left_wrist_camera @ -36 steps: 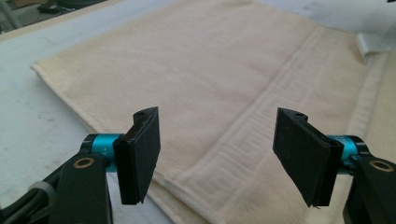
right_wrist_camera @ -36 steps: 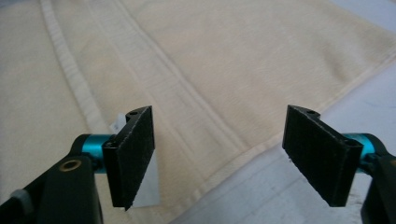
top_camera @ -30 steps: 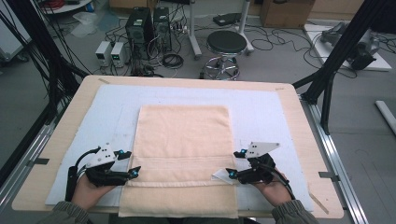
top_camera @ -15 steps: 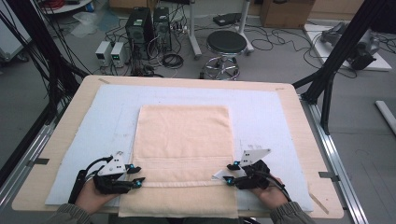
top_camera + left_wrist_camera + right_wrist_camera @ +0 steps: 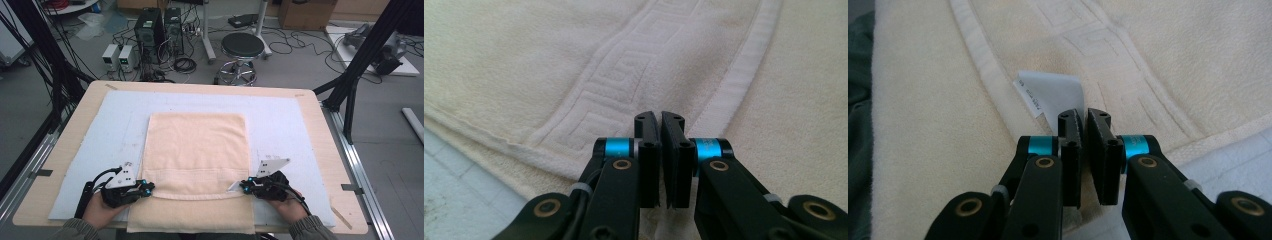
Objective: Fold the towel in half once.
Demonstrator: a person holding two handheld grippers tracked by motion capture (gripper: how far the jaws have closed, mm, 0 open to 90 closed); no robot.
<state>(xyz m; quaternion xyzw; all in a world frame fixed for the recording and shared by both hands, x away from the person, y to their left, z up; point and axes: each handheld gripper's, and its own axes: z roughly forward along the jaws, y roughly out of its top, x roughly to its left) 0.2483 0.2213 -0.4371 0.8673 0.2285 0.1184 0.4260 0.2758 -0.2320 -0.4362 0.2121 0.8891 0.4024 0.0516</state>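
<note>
Both grippers are closing onto the cream towel's (image 5: 195,150) folded-over near hem: left gripper (image 5: 146,188) pinching its left corner, right gripper (image 5: 243,185) its right (beside the label (image 5: 1055,92)), the towel's length stretching away across the counter (image 5: 310,107).

A wooden table (image 5: 320,107) bears a pale blue mat (image 5: 285,117) with a cream towel (image 5: 197,145) on it.

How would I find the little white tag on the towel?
Start at the cream towel lying on the table. Go to its near right side, by the right gripper. The tag is smooth, flat and white with tiny print, unlike the fluffy cloth around it.
</note>
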